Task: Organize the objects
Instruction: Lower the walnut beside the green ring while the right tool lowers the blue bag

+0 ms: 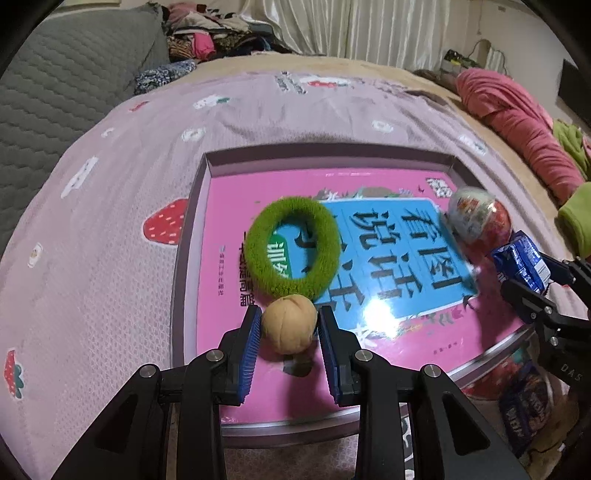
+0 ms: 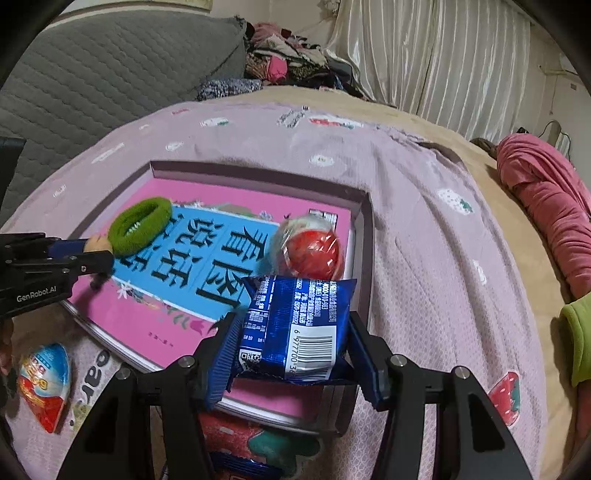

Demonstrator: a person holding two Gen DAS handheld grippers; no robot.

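A shallow box [image 1: 184,266] [image 2: 364,236] lies on the pink bedspread with a pink and blue book [image 1: 388,243] [image 2: 207,251] inside. On the book rest a fuzzy green ring [image 1: 293,251] [image 2: 140,225] and a red and white toy egg [image 1: 480,219] [image 2: 314,247]. My left gripper [image 1: 290,325] [image 2: 98,254] is shut on a tan walnut-like ball [image 1: 290,323] just above the book's near edge. My right gripper [image 2: 291,332] [image 1: 535,280] is shut on a blue snack packet [image 2: 295,325] [image 1: 521,264] over the box's right side.
A second toy egg [image 2: 44,384] in blue and red wrapping lies on the spread at the near left. Another snack pack [image 1: 524,410] sits by the box's near corner. A rolled pink blanket [image 2: 546,206] and clothes pile [image 1: 207,33] lie further off.
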